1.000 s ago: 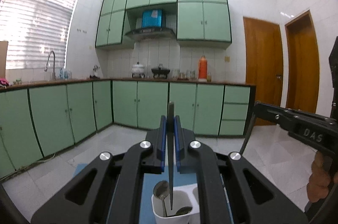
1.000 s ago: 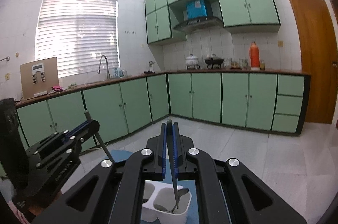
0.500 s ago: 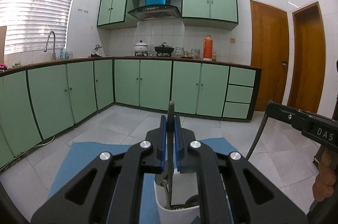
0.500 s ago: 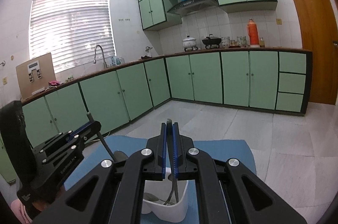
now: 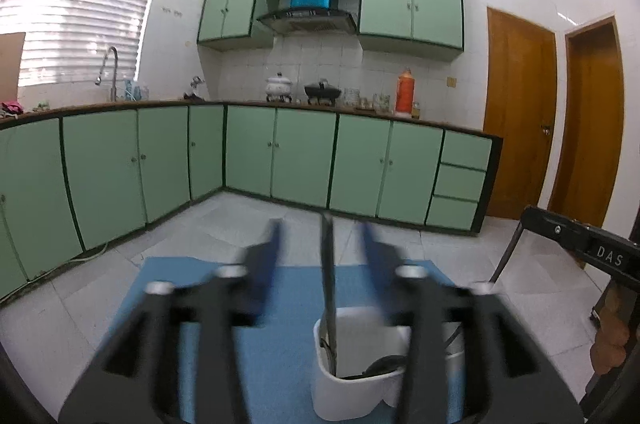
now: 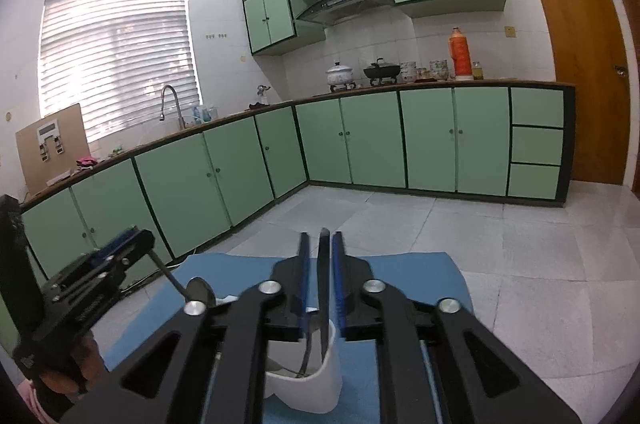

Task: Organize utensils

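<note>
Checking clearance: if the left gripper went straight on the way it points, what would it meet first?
Probably the utensil handle standing between the open jaws of the left gripper; past it, bare floor before the cabinets. Depth is unclear.

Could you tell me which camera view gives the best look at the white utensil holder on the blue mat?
The left wrist view: the white utensil holder shows its front wall and rim. The right wrist view shows only a lower part between gripper arms.

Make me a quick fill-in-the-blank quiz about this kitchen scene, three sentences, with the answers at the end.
1. The white utensil holder stands on a ___ mat.
2. The cabinet doors along the walls are painted ___.
3. Beside the stove pots, the orange flask stands on the ___.

Missing words: blue; green; counter.
</note>
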{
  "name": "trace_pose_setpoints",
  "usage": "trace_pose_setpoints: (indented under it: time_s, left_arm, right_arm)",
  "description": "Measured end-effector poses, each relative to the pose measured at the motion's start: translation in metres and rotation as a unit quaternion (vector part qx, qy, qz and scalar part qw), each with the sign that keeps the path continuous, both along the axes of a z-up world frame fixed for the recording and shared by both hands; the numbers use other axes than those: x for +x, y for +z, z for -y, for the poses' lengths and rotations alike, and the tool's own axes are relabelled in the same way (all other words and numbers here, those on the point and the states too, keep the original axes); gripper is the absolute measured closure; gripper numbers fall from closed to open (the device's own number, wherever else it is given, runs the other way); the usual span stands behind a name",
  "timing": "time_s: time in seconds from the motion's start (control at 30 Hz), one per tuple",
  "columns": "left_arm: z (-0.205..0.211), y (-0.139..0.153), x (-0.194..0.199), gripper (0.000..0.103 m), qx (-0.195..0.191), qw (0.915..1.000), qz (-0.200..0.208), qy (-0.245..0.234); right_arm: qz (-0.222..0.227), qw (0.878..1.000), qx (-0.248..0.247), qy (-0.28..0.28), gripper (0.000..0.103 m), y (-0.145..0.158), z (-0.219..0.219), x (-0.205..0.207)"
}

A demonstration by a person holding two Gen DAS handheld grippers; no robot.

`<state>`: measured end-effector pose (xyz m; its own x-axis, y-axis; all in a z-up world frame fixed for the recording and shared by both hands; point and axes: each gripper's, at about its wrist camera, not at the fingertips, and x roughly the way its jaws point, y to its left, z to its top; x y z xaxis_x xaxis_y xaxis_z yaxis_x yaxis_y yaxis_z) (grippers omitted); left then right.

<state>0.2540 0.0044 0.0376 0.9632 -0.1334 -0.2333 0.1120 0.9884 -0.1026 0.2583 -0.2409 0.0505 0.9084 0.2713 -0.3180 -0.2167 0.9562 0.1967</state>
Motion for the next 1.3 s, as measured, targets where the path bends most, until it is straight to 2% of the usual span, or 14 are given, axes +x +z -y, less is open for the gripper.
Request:
trace_pose_setpoints:
  time_s: [0.07, 0.13, 0.17, 0.23, 0.27, 0.33, 0.43, 0.63, 0.9, 1.17, 1.3]
  left_arm:
    - [-0.003, 0.004, -0.008, 0.045, -0.001, 1.0, 0.005, -0.002]
    - [-0.005, 0.007, -0.018, 0.035, -0.004, 0.9999, 0.01, -0.002]
    - [-0.007, 0.008, -0.025, 0.03, -0.007, 0.9999, 0.012, -0.002]
    - [-0.009, 0.008, -0.036, 0.021, -0.012, 0.9998, 0.015, -0.003]
    - [-0.01, 0.008, -0.045, 0.017, -0.014, 0.9997, 0.018, -0.005]
    - [-0.01, 0.006, -0.058, 0.014, -0.013, 0.9997, 0.018, -0.009]
    - [-0.009, 0.0, -0.076, 0.011, -0.007, 0.9998, 0.011, -0.013]
    - [-0.008, -0.021, -0.114, 0.008, 0.011, 0.9997, -0.012, -0.018]
    - [-0.012, -0.064, -0.161, 0.007, 0.005, 0.9977, -0.065, -0.017]
    - [-0.011, -0.107, -0.206, 0.007, 0.037, 0.9934, -0.108, -0.014]
    - [-0.007, -0.12, -0.225, 0.007, 0.054, 0.9918, -0.115, -0.013]
  right_arm:
    - [0.005, 1.0, 0.002, -0.007, 0.074, 0.002, 0.003, -0.007]
    - [0.012, 1.0, 0.006, -0.012, 0.057, 0.004, 0.008, -0.017]
    - [0.018, 1.0, 0.007, -0.016, 0.054, 0.004, 0.01, -0.025]
    - [0.024, 0.999, 0.006, -0.021, 0.04, 0.005, 0.012, -0.035]
    - [0.027, 0.999, 0.005, -0.023, 0.036, 0.004, 0.012, -0.041]
    - [0.032, 0.999, 0.002, -0.03, 0.026, 0.0, 0.013, -0.057]
    - [0.034, 0.999, -0.003, -0.036, 0.017, -0.008, 0.013, -0.078]
    - [0.023, 0.998, -0.017, -0.05, 0.009, -0.035, 0.011, -0.117]
    - [-0.017, 0.998, -0.024, -0.053, 0.009, -0.083, 0.001, -0.165]
    - [-0.036, 0.995, -0.074, -0.053, 0.009, -0.127, -0.022, -0.211]
    - [-0.047, 0.995, -0.066, -0.057, 0.009, -0.147, -0.023, -0.23]
